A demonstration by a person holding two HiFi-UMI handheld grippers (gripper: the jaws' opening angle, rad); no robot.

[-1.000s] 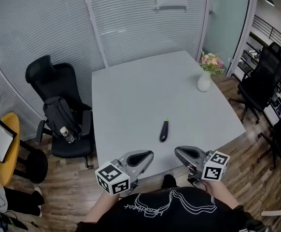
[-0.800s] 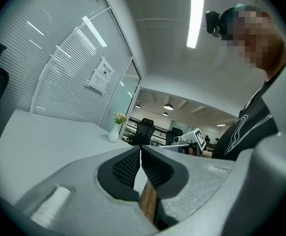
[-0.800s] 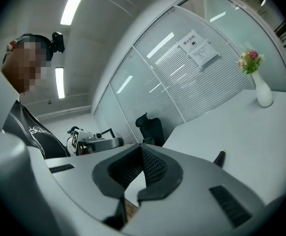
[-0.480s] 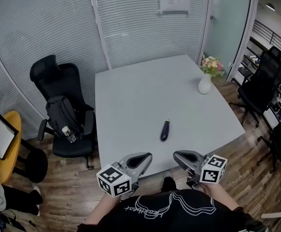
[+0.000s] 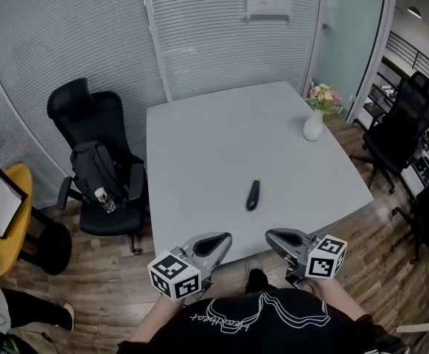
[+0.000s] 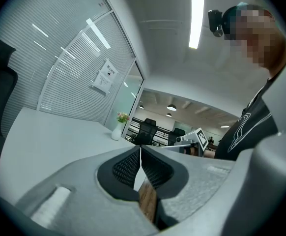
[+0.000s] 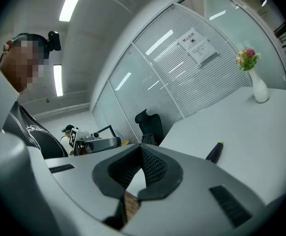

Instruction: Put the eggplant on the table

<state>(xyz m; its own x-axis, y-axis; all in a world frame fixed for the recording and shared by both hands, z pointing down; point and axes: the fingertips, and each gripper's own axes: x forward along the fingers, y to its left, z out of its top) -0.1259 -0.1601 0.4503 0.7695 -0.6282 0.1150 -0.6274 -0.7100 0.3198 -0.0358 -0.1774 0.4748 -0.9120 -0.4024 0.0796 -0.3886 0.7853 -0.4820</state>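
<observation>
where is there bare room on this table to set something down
Most of the table is bare: the left half beside the black chair, and the stretch between the eggplant and the far edge. Only the far right corner is taken, by the vase.

the table top (image 5: 200,139) is left bare over most of its face. only the eggplant (image 5: 253,195) is laid in the way, at 12 o'clock from the near edge. a vase of flowers (image 5: 312,126) is stood at the 2 o'clock corner, and a black chair (image 5: 89,120) is parked off the 9 o'clock side.
</observation>
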